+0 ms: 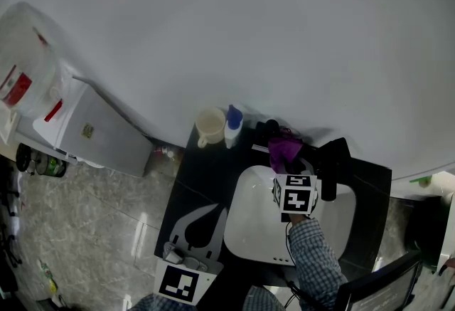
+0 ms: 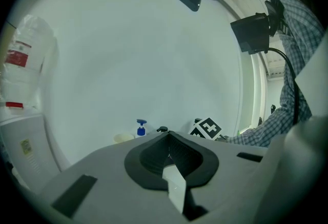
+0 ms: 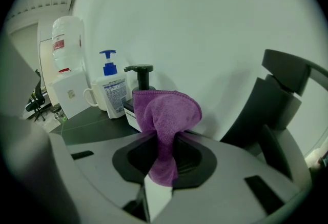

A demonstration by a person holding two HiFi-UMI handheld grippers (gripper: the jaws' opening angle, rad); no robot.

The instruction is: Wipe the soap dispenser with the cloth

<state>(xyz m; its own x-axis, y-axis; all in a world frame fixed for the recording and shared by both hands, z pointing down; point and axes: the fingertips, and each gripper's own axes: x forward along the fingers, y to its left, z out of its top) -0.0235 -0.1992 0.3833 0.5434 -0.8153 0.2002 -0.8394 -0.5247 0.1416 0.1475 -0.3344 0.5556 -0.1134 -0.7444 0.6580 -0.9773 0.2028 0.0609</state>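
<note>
**Purple cloth up against the pump dispenser**

The right gripper [image 3: 163, 169] is biting down on the purple cloth [image 3: 166, 115]. Its jaws are pinched tight on the middle of the cloth, which is billowing up out of them in a soft fold. That fold is sitting right in front of the soap dispenser [image 3: 139, 78], the one with the black pump head, and covering most of its white body. Whether cloth and dispenser are actually touching, I cannot tell from here. From above, the gripper is hanging over the far edge of the white sink [image 1: 249, 224], and the person's checked sleeve [image 1: 313, 254] is reaching in from the near side.

Just left of the dispenser a white bottle with a blue pump [image 3: 110, 89] is standing, and left of that a cream mug [image 3: 93, 98]. All three are lined up along the far edge of the black counter [image 1: 202, 178], against the wall. A black tap [image 3: 282, 95] is rising to the right of the cloth.

The left gripper [image 2: 173, 183] is taking no part. It is hovering low at the near left end of the counter, jaws closed together with nothing between them. Further left, a water cooler [image 1: 92, 128] is standing with its clear jug [image 1: 28, 60] on top.
</note>
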